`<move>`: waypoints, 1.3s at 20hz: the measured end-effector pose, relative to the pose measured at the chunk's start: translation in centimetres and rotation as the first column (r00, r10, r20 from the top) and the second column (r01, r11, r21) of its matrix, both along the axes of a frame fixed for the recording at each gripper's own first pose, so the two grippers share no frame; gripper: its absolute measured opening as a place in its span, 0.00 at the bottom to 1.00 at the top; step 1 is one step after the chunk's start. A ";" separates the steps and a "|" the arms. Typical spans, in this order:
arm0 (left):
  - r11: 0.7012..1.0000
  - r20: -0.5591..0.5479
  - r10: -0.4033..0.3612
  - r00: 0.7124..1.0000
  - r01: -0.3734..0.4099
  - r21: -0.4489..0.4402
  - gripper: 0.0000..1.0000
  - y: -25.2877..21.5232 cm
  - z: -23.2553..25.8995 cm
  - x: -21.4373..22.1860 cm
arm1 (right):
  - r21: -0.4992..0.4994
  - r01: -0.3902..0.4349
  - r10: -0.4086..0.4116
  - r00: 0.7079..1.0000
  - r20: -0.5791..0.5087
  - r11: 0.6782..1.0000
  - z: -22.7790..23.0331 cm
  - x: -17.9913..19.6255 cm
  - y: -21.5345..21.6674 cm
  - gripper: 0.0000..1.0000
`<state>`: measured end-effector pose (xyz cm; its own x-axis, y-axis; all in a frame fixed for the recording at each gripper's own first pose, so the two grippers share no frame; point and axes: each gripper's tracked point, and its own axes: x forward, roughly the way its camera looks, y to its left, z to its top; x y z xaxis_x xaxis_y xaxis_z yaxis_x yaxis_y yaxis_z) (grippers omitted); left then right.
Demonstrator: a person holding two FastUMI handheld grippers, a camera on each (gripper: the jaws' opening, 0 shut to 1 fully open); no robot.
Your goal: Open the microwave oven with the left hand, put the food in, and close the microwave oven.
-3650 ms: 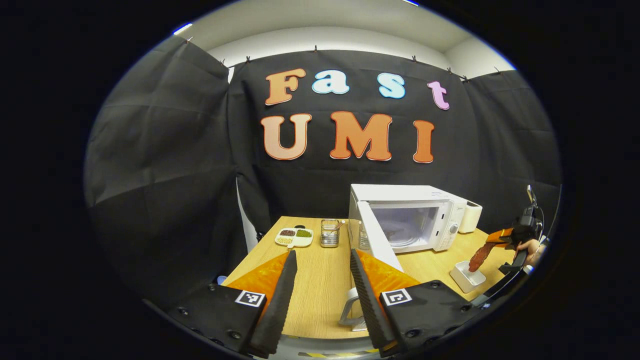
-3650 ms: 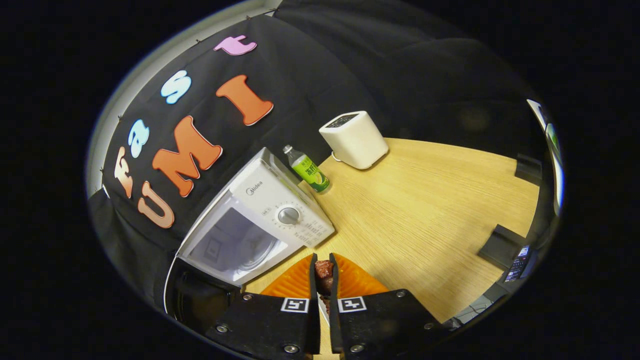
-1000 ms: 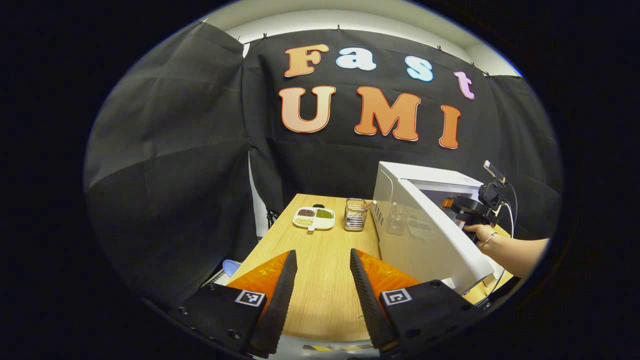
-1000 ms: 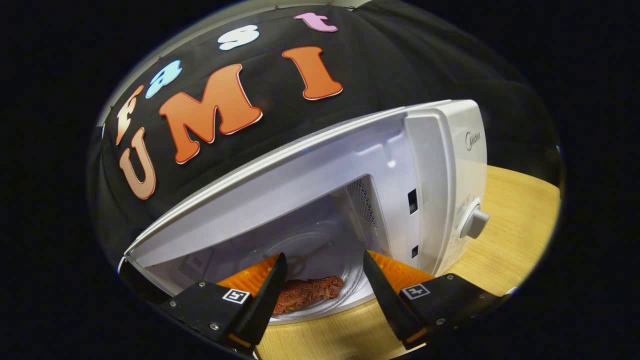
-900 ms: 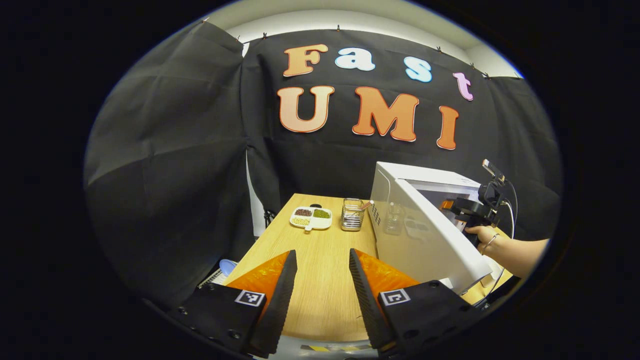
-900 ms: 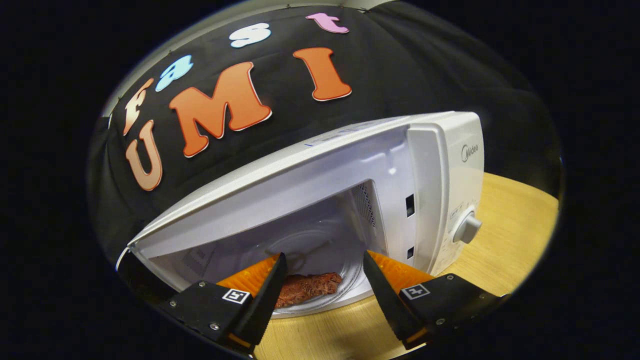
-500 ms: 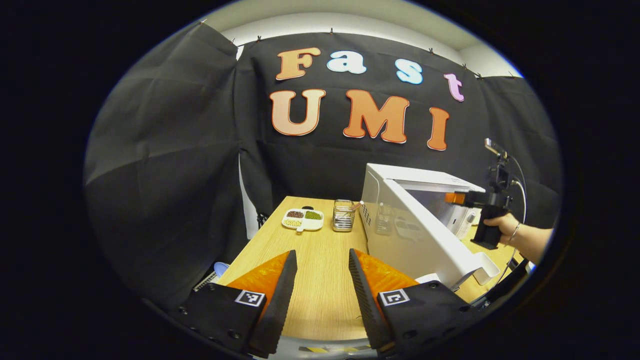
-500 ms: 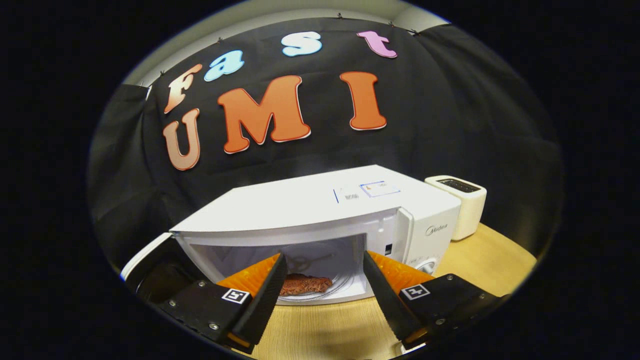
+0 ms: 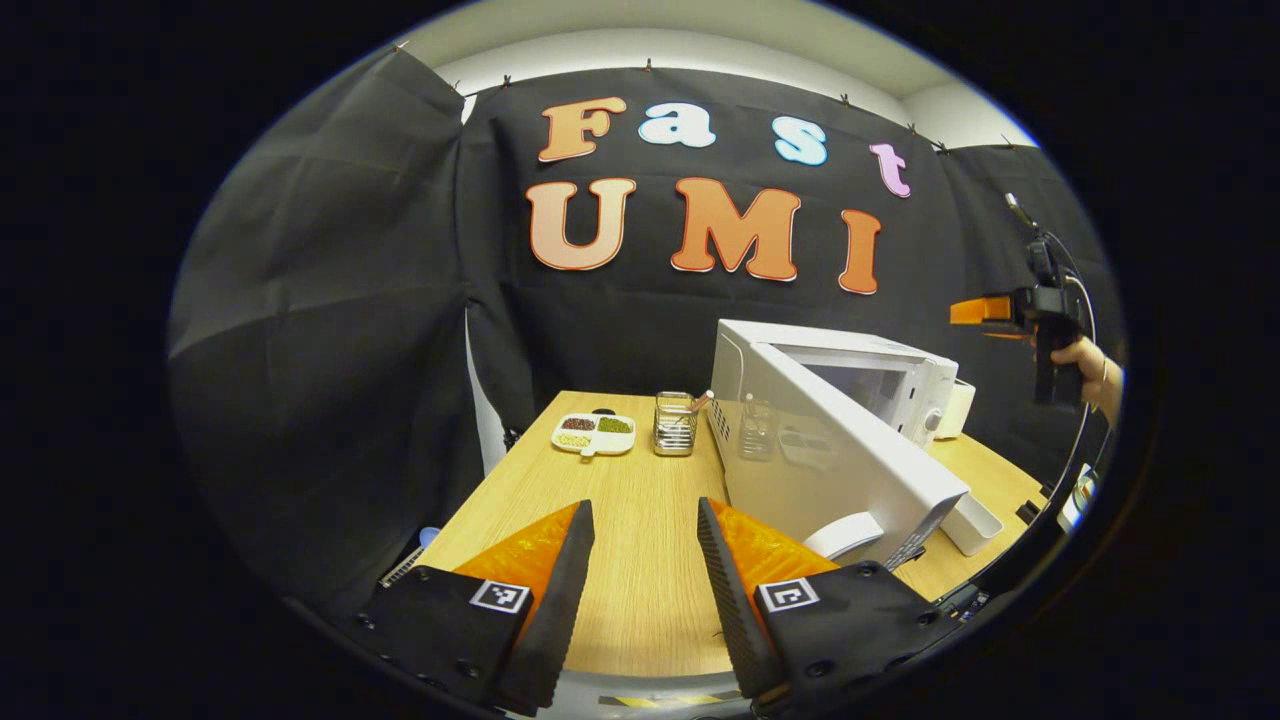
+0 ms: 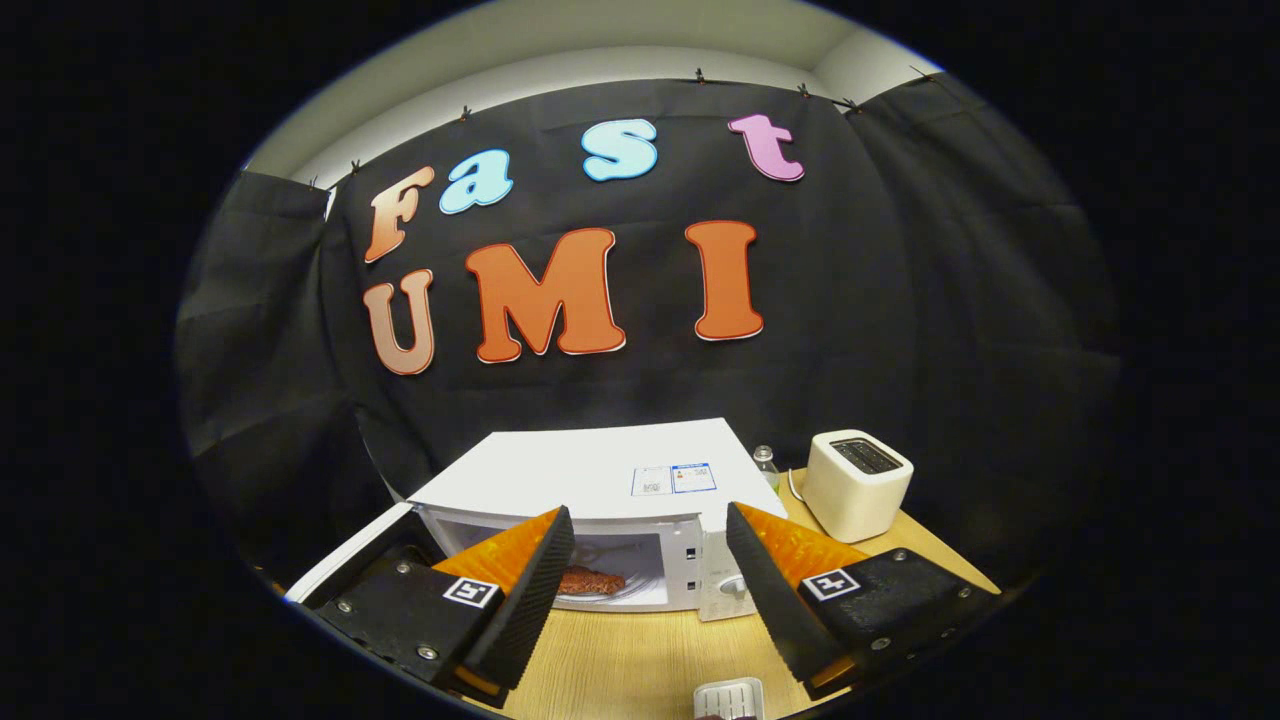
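Observation:
The white microwave (image 9: 800, 360) (image 10: 590, 470) stands on the wooden table (image 9: 640, 500) with its door (image 9: 850, 455) swung open. A brown piece of meat (image 10: 590, 580) lies on the glass turntable inside. My left gripper (image 9: 635, 590) hovers open over the table's near edge, left of the door, holding nothing. My right gripper (image 10: 650, 590) is open and empty, raised in front of the microwave and above it. In the left gripper view the right gripper (image 9: 985, 312) sits high at the far right, held by a hand (image 9: 1085, 360).
A divided dish of beans (image 9: 593, 434) and a wire holder (image 9: 675, 437) sit at the table's far left. A white toaster (image 10: 858, 484) and a bottle (image 10: 765, 462) stand right of the microwave. A small white container (image 10: 728, 698) lies near the front edge.
The right gripper has let go of the meat inside the microwave, then pulled back and risen well above it. The left gripper stayed open and nearly still.

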<state>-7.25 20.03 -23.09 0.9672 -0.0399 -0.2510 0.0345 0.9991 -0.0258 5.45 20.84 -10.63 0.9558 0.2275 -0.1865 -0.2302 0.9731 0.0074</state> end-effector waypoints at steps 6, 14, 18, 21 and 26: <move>0.995 -0.026 -0.095 0.995 0.095 -0.016 0.65 -3.1 -1.9 1.0 | -0.030 0.054 -0.053 0.998 0.022 0.998 1.7 -1.6 -4.5 0.94; 0.986 0.005 -0.164 0.987 0.164 -0.011 0.05 -7.3 -1.8 2.6 | -0.033 0.113 -0.112 0.993 0.032 0.993 3.1 -2.2 -8.1 0.94; 0.969 0.007 -0.246 0.969 0.246 -0.032 0.05 -11.4 -1.2 3.3 | -0.050 0.133 -0.131 0.991 0.039 0.990 3.9 -2.7 -10.0 0.94; 0.956 -0.006 -0.293 0.956 0.292 -0.023 0.05 -14.2 -1.0 3.7 | -0.068 0.151 -0.147 0.988 0.055 0.986 4.8 -2.7 -12.0 0.94; 0.942 0.008 -0.333 0.943 0.333 -0.033 0.05 -18.6 0.3 5.4 | -0.053 0.190 -0.187 0.980 0.061 0.980 6.6 -2.6 -16.0 0.95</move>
<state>-1.86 1.47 -22.82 0.8979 -0.3681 -0.2416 0.3651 0.9291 -0.0588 2.86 4.86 -4.05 0.9897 0.0323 -0.1396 -0.0407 0.9975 -0.0582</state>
